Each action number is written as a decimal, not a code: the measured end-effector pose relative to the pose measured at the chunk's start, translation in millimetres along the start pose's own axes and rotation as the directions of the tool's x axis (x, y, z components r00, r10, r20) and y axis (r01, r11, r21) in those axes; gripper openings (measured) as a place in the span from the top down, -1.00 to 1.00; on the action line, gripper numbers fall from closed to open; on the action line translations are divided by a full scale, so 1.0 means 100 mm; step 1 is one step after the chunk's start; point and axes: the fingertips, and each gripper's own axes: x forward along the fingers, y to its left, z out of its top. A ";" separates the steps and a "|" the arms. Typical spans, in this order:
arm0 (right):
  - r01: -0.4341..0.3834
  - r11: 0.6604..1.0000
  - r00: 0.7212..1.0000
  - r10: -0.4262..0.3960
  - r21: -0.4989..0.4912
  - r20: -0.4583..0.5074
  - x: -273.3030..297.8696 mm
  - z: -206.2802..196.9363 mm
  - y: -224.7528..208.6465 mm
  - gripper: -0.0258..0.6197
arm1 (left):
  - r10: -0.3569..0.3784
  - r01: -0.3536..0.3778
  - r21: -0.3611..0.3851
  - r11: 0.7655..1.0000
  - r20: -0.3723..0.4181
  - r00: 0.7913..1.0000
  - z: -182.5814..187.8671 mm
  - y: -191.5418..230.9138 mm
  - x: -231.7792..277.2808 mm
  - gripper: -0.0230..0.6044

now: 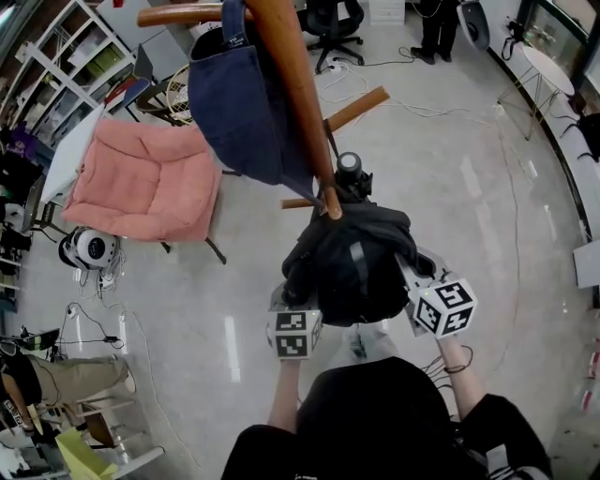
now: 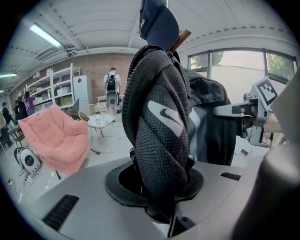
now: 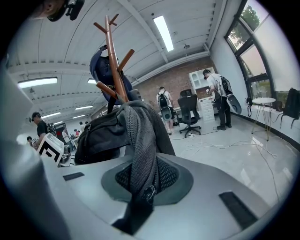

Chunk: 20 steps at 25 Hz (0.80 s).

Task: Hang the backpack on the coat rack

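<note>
The black backpack (image 1: 352, 262) hangs between my two grippers, just below the lower pegs of the wooden coat rack (image 1: 300, 103). In the left gripper view, my left gripper (image 2: 164, 206) is shut on a padded mesh shoulder strap (image 2: 161, 136) with a white logo. My right gripper (image 3: 140, 197) is shut on another grey mesh strap (image 3: 140, 150), with the backpack's body (image 3: 101, 136) to its left. In the head view the marker cubes of the left gripper (image 1: 293, 333) and the right gripper (image 1: 445, 307) flank the pack; the fingertips are hidden behind it. A navy bag (image 1: 239, 103) hangs on an upper peg.
A pink cushioned chair (image 1: 145, 183) stands at the left, with a white round device (image 1: 89, 248) on the floor by it. An office chair (image 1: 333, 23) and a standing person (image 1: 436, 28) are at the back. A white side table (image 1: 548, 70) is far right; cables (image 1: 422, 108) cross the floor.
</note>
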 end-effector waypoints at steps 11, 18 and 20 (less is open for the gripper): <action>-0.012 1.000 0.999 0.013 -0.021 0.046 0.04 -0.03 -0.04 0.82 | 0.023 -0.023 -0.007 1.000 0.046 0.999 -0.01 0.07 0.13 0.56; -0.007 1.000 0.999 0.008 -0.028 0.045 0.04 -0.05 -0.06 0.76 | 0.052 -0.050 -0.033 0.998 0.058 0.997 -0.02 0.09 0.15 0.41; -0.003 1.000 0.999 0.004 -0.028 0.047 0.04 -0.06 -0.07 0.73 | 0.063 -0.060 -0.045 0.997 0.059 0.996 -0.03 0.10 0.16 0.37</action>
